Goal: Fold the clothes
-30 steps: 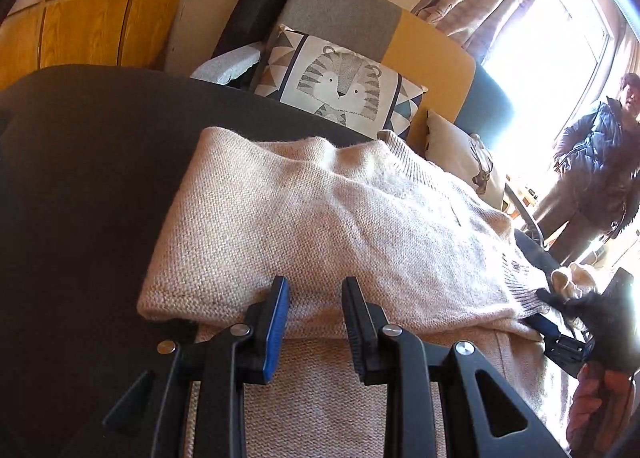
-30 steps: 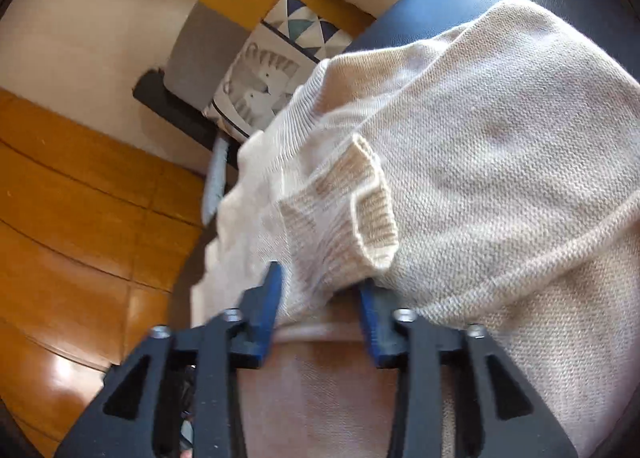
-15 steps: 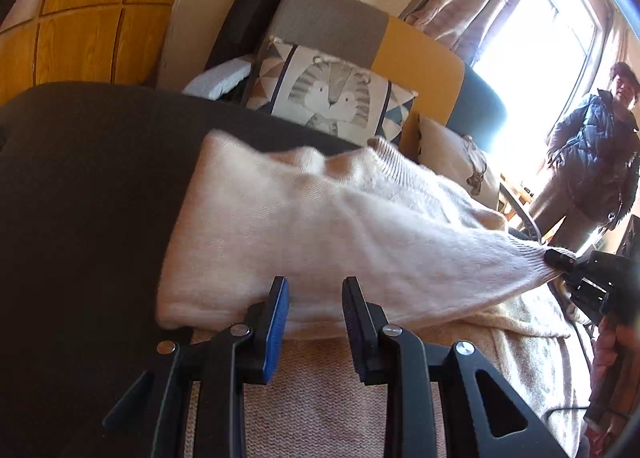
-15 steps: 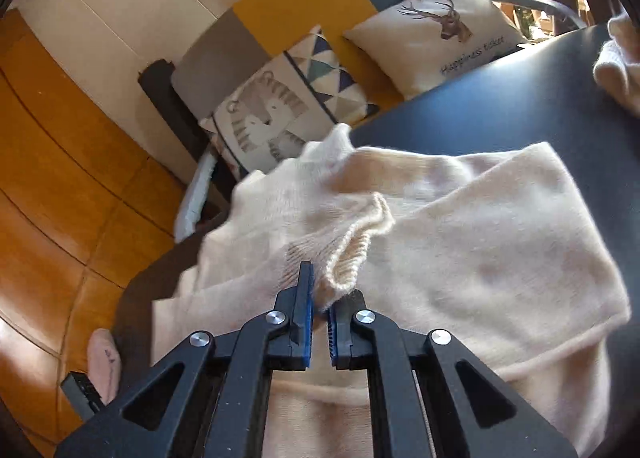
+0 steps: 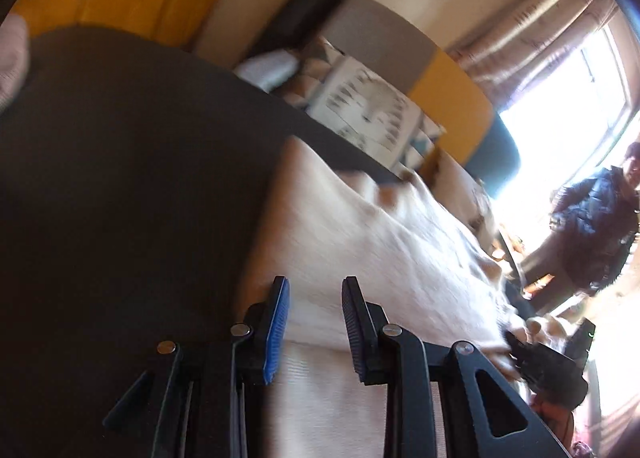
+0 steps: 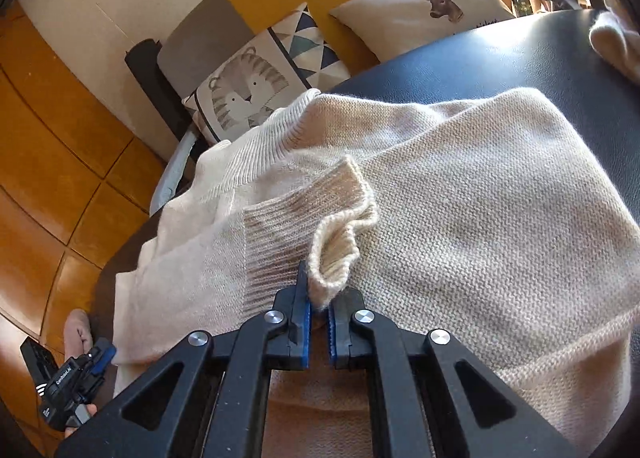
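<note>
Cream sweater [image 6: 460, 194] spread half-folded across the dark desk [image 6: 500, 58]. Right gripper [image 6: 319, 322] clamped tight on the ribbed sleeve cuff [image 6: 340, 246]; left gripper [image 5: 314, 322] part-open over the sweater's near edge, pinching nothing.

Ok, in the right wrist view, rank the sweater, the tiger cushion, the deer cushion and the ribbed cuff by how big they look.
1. Sweater, by far the largest.
2. Tiger cushion and deer cushion look alike, and the deer one lies farther back, so no ranking.
3. Ribbed cuff, smallest though nearest the camera.
</note>
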`<state>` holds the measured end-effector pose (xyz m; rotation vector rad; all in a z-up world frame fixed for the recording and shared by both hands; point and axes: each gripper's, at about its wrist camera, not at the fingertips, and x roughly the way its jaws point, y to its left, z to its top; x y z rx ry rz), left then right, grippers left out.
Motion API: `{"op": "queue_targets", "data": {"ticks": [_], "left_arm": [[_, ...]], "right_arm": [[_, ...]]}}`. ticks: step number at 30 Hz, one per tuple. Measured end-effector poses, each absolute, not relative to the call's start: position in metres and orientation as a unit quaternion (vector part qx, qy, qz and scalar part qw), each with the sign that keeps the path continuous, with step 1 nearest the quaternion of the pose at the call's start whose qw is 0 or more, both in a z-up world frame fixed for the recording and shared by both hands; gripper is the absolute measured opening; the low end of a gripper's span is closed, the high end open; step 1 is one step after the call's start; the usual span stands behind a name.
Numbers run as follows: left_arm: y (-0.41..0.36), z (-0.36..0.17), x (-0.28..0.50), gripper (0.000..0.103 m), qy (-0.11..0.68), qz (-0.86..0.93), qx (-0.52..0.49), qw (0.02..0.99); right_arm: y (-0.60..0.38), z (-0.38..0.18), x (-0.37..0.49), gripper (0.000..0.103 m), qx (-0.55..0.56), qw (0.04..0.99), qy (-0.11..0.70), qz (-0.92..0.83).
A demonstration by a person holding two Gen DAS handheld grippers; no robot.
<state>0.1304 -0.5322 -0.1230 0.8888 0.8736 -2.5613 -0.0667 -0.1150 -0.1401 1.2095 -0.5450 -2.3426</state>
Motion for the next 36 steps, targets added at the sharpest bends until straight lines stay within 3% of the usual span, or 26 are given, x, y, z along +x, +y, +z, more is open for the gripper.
{"op": "queue_targets", "data": {"ticks": [3,8,13,18,26,29,31,33,36], "left_arm": [[-0.546,-0.113,0.142,0.027,0.291,-0.888,0.299,0.193],[-0.518,-0.101,0.106,0.027,0.264,-0.902,0.308,0.151],[-0.469,-0.100,0.035,0.027,0.176,-0.915,0.351,0.091],[-0.461,-0.132,-0.008,0.029,0.090,-0.897,0.408,0.145],[-0.464,-0.139,-0.001,0.029,0.112,-0.905,0.388,0.137],[-0.462,-0.139,0.001,0.030,0.106,-0.905,0.388,0.139],[-0.463,-0.139,0.004,0.030,0.111,-0.906,0.386,0.137],[-0.469,-0.142,0.001,0.030,0.117,-0.906,0.384,0.134],[-0.468,-0.142,0.001,0.030,0.113,-0.906,0.384,0.135]], "right_arm": [[-0.114,-0.141,-0.066,0.005,0.433,0.222,-0.204,-0.850],[-0.115,-0.141,-0.065,0.005,0.430,0.219,-0.200,-0.853],[-0.115,-0.143,-0.065,0.004,0.429,0.220,-0.202,-0.852],[-0.114,-0.144,-0.066,0.004,0.431,0.222,-0.207,-0.850],[-0.113,-0.142,-0.065,0.004,0.435,0.220,-0.206,-0.849],[-0.108,-0.130,-0.062,0.012,0.445,0.193,-0.192,-0.853],[-0.098,-0.115,-0.054,0.022,0.433,0.150,-0.185,-0.869],[-0.088,-0.099,-0.046,0.022,0.401,0.128,-0.193,-0.886],[-0.117,-0.081,-0.048,0.022,0.383,0.193,-0.144,-0.892]]}}
